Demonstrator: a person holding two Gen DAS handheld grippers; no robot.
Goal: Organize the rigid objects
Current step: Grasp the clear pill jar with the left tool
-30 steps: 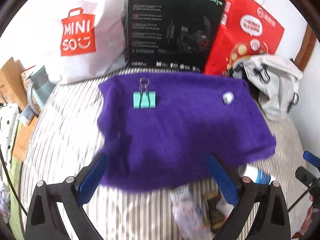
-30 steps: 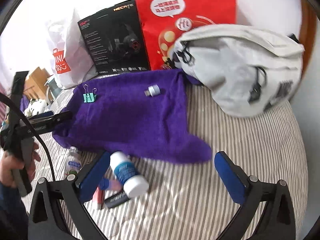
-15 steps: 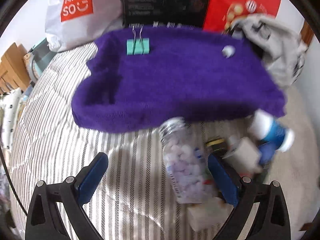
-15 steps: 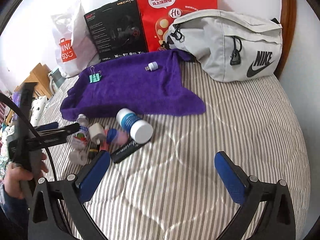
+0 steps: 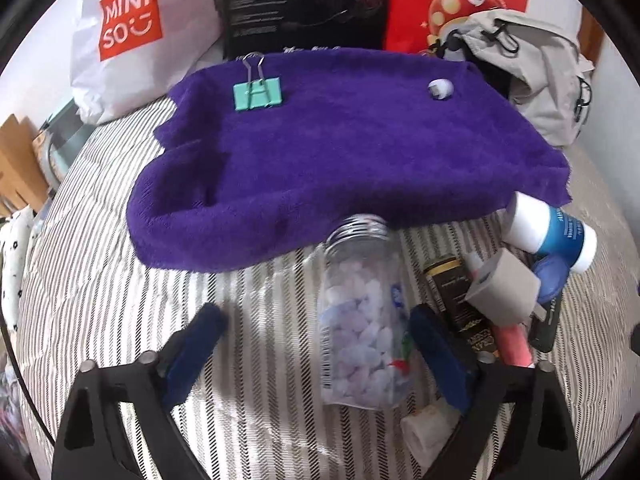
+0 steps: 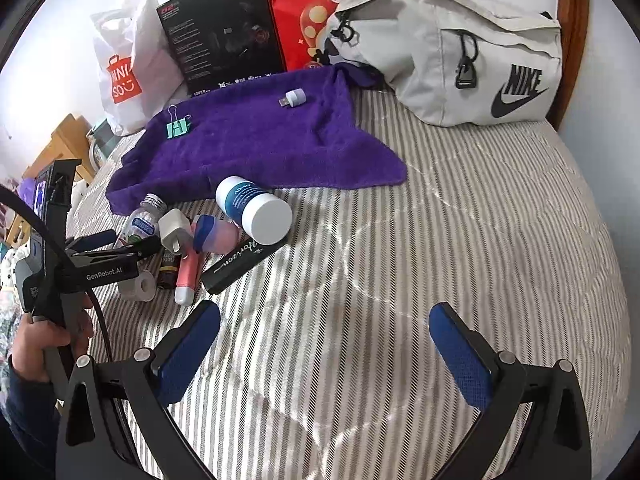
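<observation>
A clear bottle of pale candies (image 5: 362,320) lies on the striped bed, partly between the open fingers of my left gripper (image 5: 320,340). It also shows in the right wrist view (image 6: 140,222). Right of it lie a white charger cube (image 5: 502,290), a dark tube (image 5: 456,296), a pink stick (image 5: 510,340) and a blue-and-white bottle (image 5: 552,232). A teal binder clip (image 5: 258,92) and a small white USB plug (image 5: 440,89) rest on the purple towel (image 5: 340,152). My right gripper (image 6: 324,344) is open and empty over bare bedding.
A grey Nike bag (image 6: 460,52), a red bag (image 6: 340,0), a black box (image 6: 224,32) and a white Miniso bag (image 6: 128,68) line the back. A black flat case (image 6: 240,260) and a white roll (image 6: 138,286) lie in the pile.
My left gripper has moved down and forward to the pile, so the candy bottle now lies between its fingers. My right gripper has pulled back from the towel.
</observation>
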